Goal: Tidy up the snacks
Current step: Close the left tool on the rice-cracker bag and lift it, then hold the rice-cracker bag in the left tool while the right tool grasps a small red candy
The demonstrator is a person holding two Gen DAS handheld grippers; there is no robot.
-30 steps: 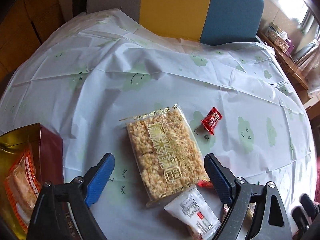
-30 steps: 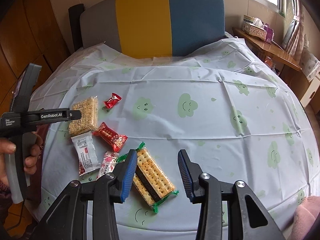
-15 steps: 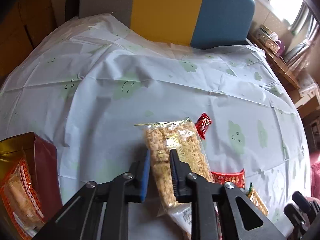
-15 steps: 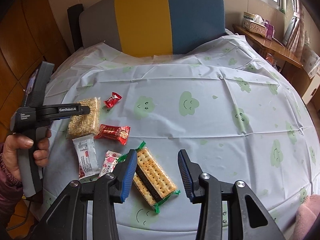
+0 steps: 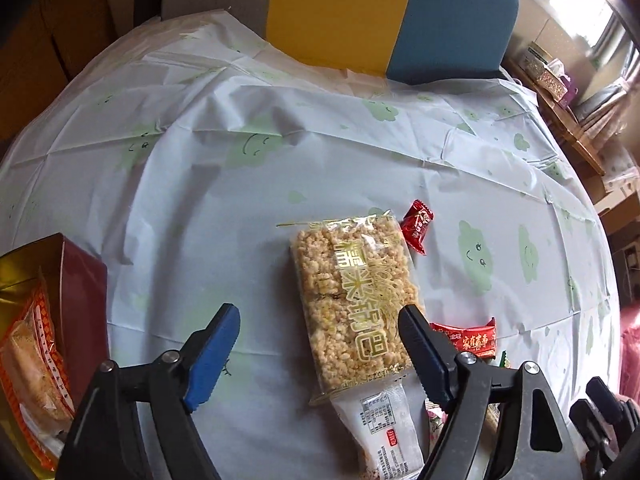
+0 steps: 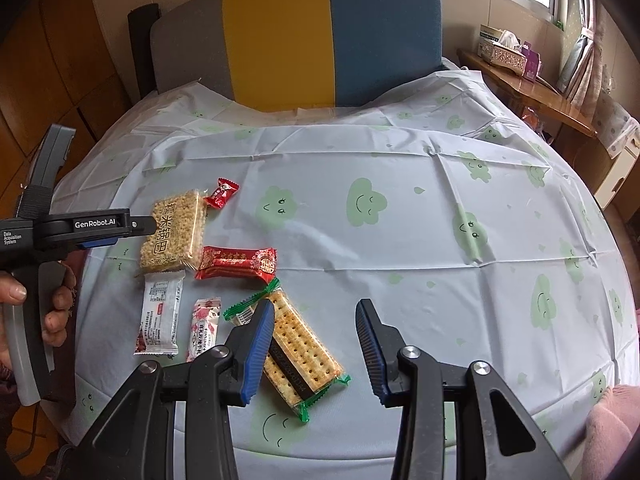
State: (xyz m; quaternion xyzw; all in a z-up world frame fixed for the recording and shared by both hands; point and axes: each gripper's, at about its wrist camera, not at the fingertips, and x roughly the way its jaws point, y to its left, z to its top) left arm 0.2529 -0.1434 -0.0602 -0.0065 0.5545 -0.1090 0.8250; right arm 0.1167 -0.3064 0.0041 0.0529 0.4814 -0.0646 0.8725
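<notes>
A clear pack of rice crisps lies flat on the table; it also shows in the right wrist view. My left gripper is open and empty, its right finger beside the pack's near end. A red box with an orange snack pack inside stands at the left. A small red candy, a red bar, a white pack, a pink pack and a cracker pack lie nearby. My right gripper is open over the cracker pack.
The round table has a white cloth with green clouds. A yellow and blue chair back stands behind it. A wooden side table with a tissue box is at the right.
My left gripper was open, then shut on the rice crisp pack half a second ago, and is now open again with the pack flat on the table. The red bar shifted slightly.
</notes>
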